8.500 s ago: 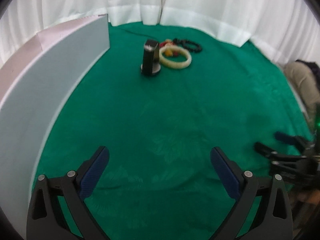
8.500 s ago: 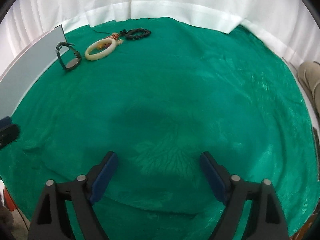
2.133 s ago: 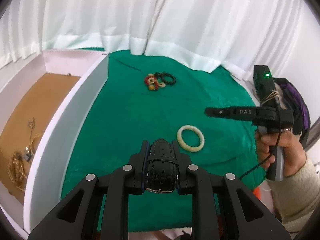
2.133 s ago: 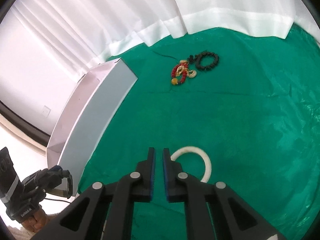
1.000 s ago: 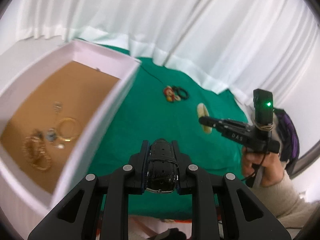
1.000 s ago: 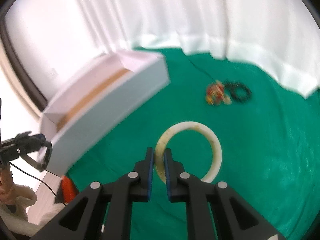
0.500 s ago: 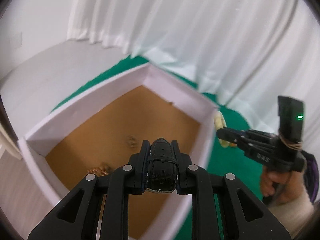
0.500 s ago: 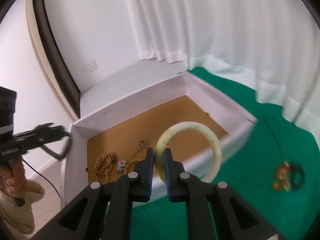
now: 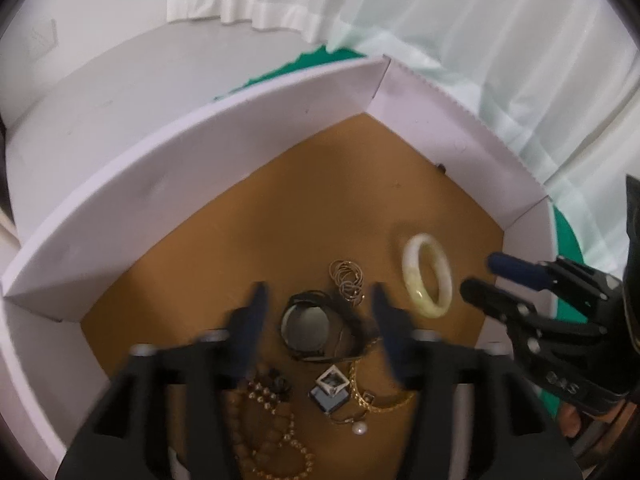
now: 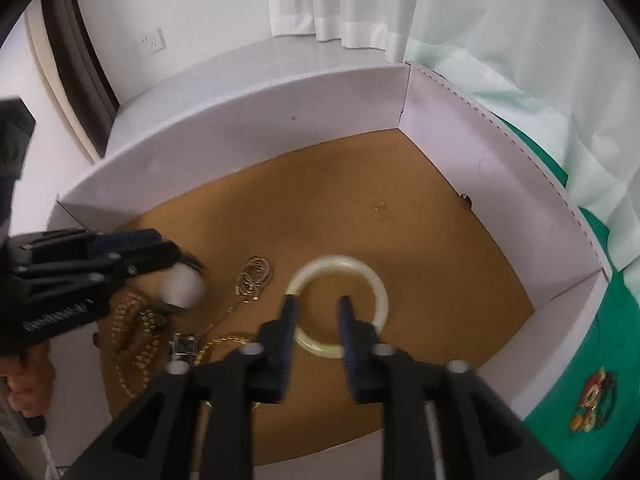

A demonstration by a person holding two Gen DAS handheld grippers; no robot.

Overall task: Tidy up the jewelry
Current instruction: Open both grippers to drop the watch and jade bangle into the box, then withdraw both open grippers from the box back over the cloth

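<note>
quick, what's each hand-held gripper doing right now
Left hand-held gripper: jaws opening, watch released between them.
Right hand-held gripper: jaws opening, bangle let go.

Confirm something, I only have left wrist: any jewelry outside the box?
Observer: Yes. A colourful beaded piece lies on the green cloth, just outside the box.
Operator: Right gripper clamped on the bangle?
Observer: No. Right wrist shows the right gripper with its jaws opening and the bangle down in the box, with neither pad pinching it.
Operator: Anything behind the box?
Observer: A wall socket.
</note>
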